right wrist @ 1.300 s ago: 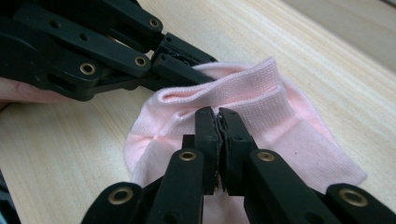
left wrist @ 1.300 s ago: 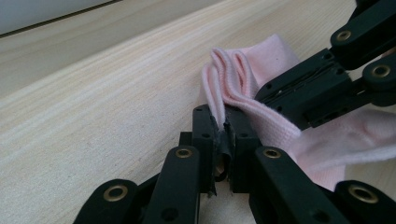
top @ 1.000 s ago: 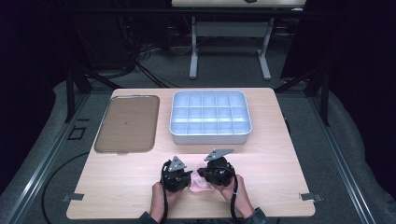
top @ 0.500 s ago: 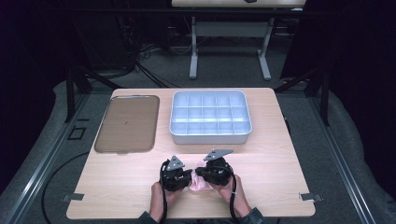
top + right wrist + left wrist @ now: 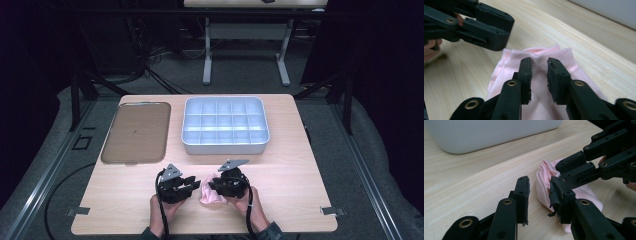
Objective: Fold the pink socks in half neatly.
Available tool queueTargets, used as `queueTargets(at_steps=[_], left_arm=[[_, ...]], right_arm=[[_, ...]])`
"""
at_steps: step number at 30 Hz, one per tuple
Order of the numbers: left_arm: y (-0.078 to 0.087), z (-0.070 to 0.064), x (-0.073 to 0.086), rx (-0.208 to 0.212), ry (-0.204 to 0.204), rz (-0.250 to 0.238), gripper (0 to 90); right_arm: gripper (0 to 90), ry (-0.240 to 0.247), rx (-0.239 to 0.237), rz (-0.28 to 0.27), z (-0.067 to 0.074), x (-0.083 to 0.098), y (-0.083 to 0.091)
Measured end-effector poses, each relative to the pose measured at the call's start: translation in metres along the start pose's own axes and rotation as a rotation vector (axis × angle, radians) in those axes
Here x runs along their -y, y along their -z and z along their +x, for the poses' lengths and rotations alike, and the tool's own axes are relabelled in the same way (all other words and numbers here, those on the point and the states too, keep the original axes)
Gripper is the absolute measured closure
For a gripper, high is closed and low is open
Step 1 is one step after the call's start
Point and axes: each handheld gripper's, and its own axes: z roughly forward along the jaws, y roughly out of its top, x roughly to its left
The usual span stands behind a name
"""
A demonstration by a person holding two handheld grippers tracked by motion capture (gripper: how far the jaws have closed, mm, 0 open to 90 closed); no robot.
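A small pink sock lies bunched on the wooden table near its front edge, between my two grippers. My right gripper points left, and its jaws are closed on a fold of the sock just behind the ribbed cuff. In the left gripper view that gripper comes in from the right and pinches the sock. My left gripper points right. It stands open, its right pad beside the sock, with bare table in the gap.
A white bin divided into several compartments stands behind the grippers at the table's centre. A flat brown tray lies to its left. Hands hold both grippers at the table's front edge. Bare wood stretches to either side.
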Motion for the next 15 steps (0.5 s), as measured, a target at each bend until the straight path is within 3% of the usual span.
queueTargets(at_steps=[4, 8, 11, 13, 15], left_arm=[[0.005, -0.008, -0.007, 0.006, -0.050, -0.011, 67.3], [0.003, -0.022, -0.014, 0.037, -0.122, 0.010, 66.4], [-0.007, -0.030, -0.018, 0.084, -0.164, 0.044, 69.5], [-0.015, -0.032, -0.019, 0.101, -0.206, 0.074, 73.4], [-0.023, -0.032, -0.018, 0.099, -0.217, 0.099, 77.1]], right_arm=[[66.8, -0.010, 0.033, -0.042, -0.002, 0.003, 0.019], [75.2, -0.039, 0.048, -0.047, -0.006, 0.013, 0.033], [78.4, -0.035, 0.047, -0.017, -0.005, 0.020, 0.030], [79.0, -0.025, 0.040, 0.003, -0.004, 0.024, 0.024], [78.9, -0.018, 0.048, 0.029, -0.003, 0.026, 0.018]])
